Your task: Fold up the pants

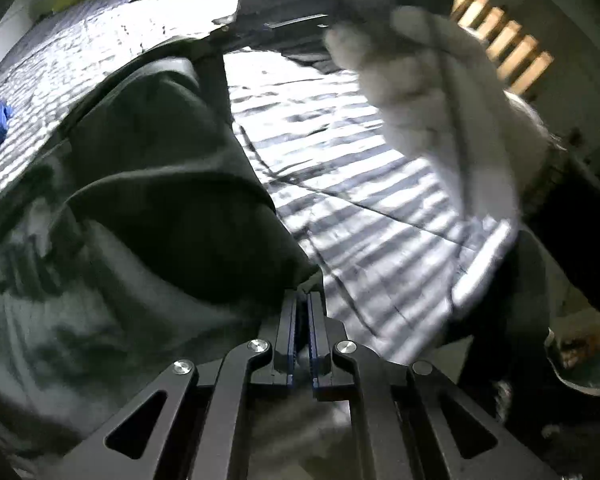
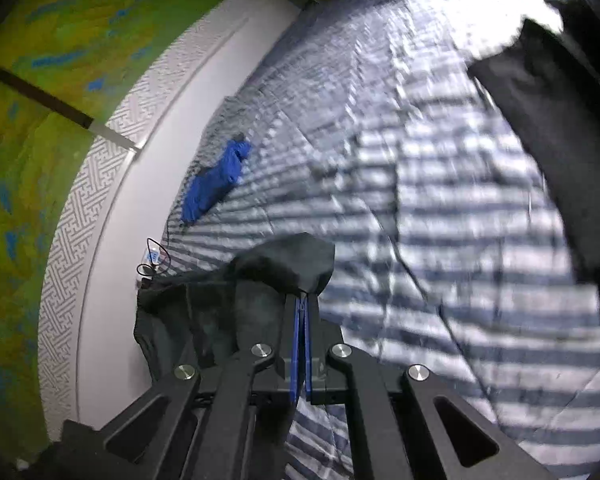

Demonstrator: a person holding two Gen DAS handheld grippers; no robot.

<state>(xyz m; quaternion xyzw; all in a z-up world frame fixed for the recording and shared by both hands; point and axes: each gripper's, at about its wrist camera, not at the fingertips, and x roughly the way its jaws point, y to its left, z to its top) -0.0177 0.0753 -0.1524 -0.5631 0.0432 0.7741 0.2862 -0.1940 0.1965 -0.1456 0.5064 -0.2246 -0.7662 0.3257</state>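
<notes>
the pants (image 1: 148, 184) hung dark over the striped bedding (image 1: 340, 152), pinched at an edge by the left gripper (image 1: 303, 300), its jaws pressed together on the cloth. the right gripper (image 2: 302, 300) likewise clamped a fold of the same pants. bare bedding lay wide to the right. only the left view showed a white-gloved hand (image 1: 432, 92); only the right showed the white wall (image 2: 148, 184) and a whole blue cloth (image 2: 216, 180).

Left gripper (image 1: 303, 300): fingers pressed together at 6 o'clock, pinching the dark pants (image 1: 148, 168). Right gripper (image 2: 303, 300): likewise closed on a fold of that fabric. Gloved hand (image 1: 432, 108), blurred, at 2 o'clock in the left view.
</notes>
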